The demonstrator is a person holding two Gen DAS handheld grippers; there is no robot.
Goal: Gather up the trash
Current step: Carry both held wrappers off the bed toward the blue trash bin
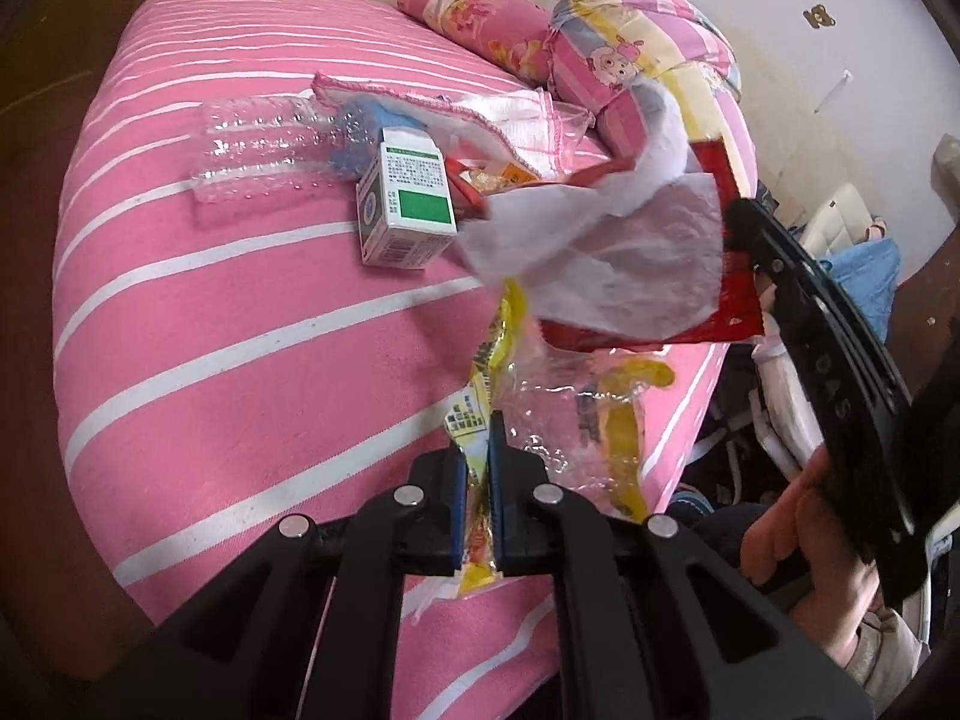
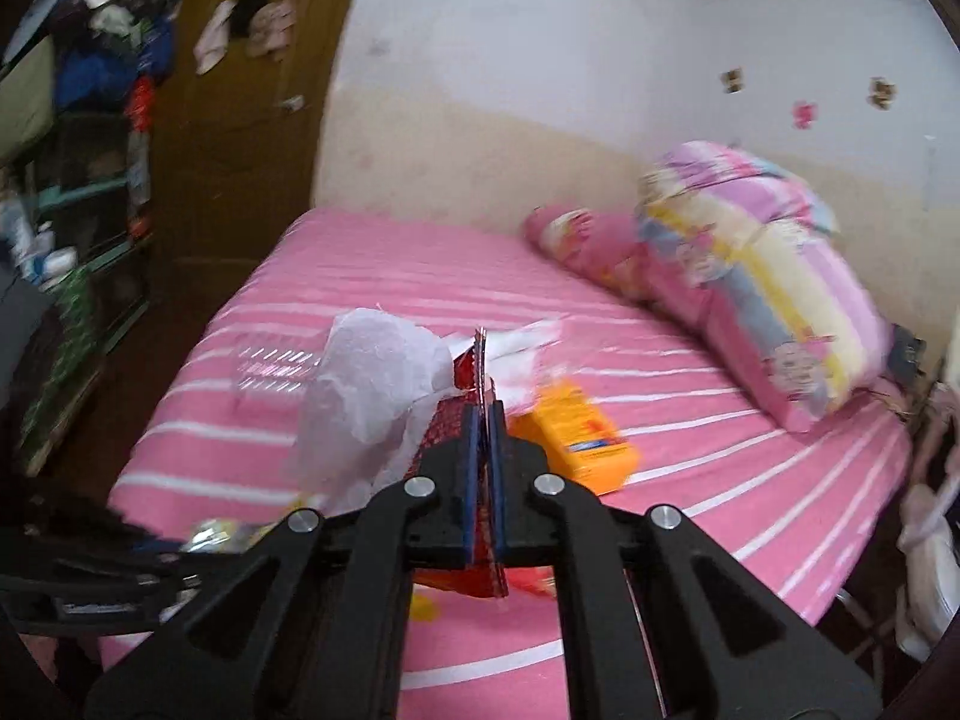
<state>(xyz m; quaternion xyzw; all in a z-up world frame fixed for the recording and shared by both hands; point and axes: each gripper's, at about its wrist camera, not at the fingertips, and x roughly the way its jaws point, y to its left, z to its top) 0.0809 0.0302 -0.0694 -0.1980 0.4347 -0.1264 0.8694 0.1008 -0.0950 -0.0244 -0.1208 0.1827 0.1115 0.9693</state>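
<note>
My left gripper [image 1: 477,450] is shut on a yellow and clear plastic wrapper [image 1: 558,414] held above the pink striped bed [image 1: 240,330]. My right gripper [image 2: 485,414] is shut on a red foil wrapper [image 2: 474,372] with a white tissue [image 2: 366,396] hanging against it; both show in the left wrist view, the red wrapper [image 1: 738,300] and tissue [image 1: 606,252] at right. On the bed lie a white and green carton [image 1: 408,204], a clear plastic blister tray [image 1: 258,150] and an orange box [image 2: 576,438].
A pink-edged cloth [image 1: 498,114], a pink pillow [image 1: 480,24] and a folded striped quilt [image 2: 762,282] lie at the bed's far side by the wall. A cluttered shelf [image 2: 78,180] and brown door stand left. The bed edge drops to clutter at right [image 1: 780,420].
</note>
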